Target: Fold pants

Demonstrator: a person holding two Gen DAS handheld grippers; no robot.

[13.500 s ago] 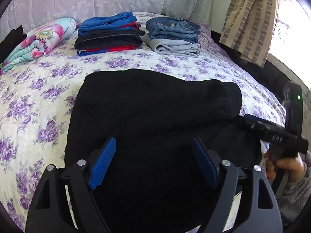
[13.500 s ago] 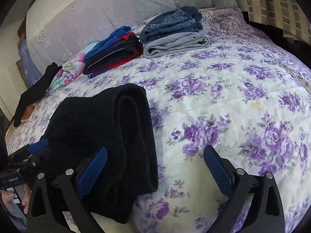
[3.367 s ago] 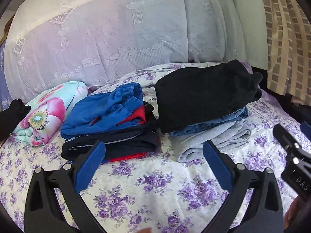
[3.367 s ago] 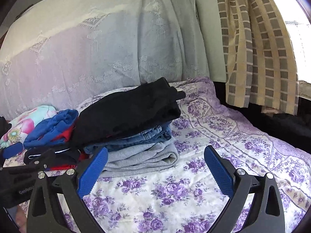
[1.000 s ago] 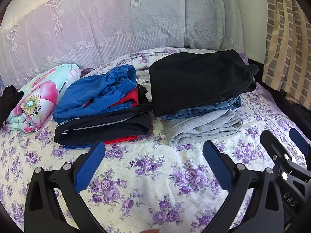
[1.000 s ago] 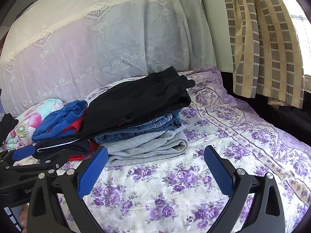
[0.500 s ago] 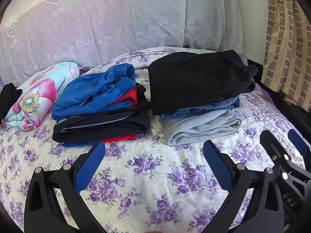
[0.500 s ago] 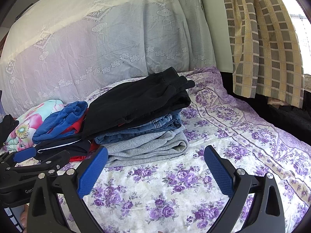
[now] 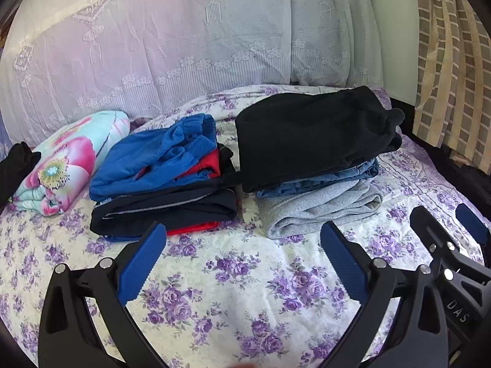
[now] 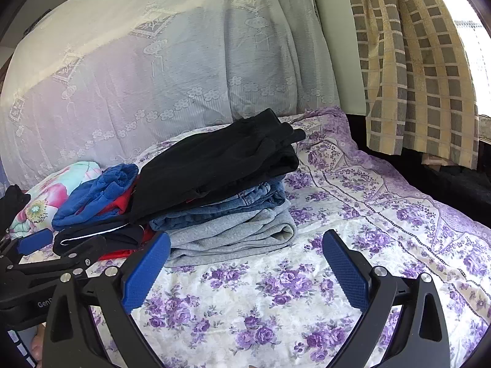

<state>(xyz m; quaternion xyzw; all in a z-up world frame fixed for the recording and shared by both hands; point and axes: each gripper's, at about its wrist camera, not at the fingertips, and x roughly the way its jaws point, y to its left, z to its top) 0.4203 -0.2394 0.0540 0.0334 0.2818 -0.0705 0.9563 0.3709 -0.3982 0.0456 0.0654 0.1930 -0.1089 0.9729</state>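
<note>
The folded black pants (image 9: 310, 141) lie on top of a stack, over folded jeans (image 9: 322, 179) and grey pants (image 9: 319, 207), at the far side of the bed. They also show in the right wrist view (image 10: 214, 162). My left gripper (image 9: 242, 245) is open and empty, held above the bedspread in front of the stacks. My right gripper (image 10: 245, 254) is open and empty, just in front of the grey pants (image 10: 233, 234). The right gripper shows at the right edge of the left wrist view (image 9: 454, 239).
A second stack of blue, red and dark clothes (image 9: 159, 178) sits left of the first. A rolled floral blanket (image 9: 67, 159) and a black cloth (image 9: 15, 165) lie further left. The floral bedspread (image 9: 233, 276) spreads below. A lace-covered headboard (image 9: 184, 36) and checked curtain (image 10: 414, 61) stand behind.
The black pants went from lying on the near bed between my grippers to resting on the jeans stack. Over the last second both grippers shifted only slightly, staying open.
</note>
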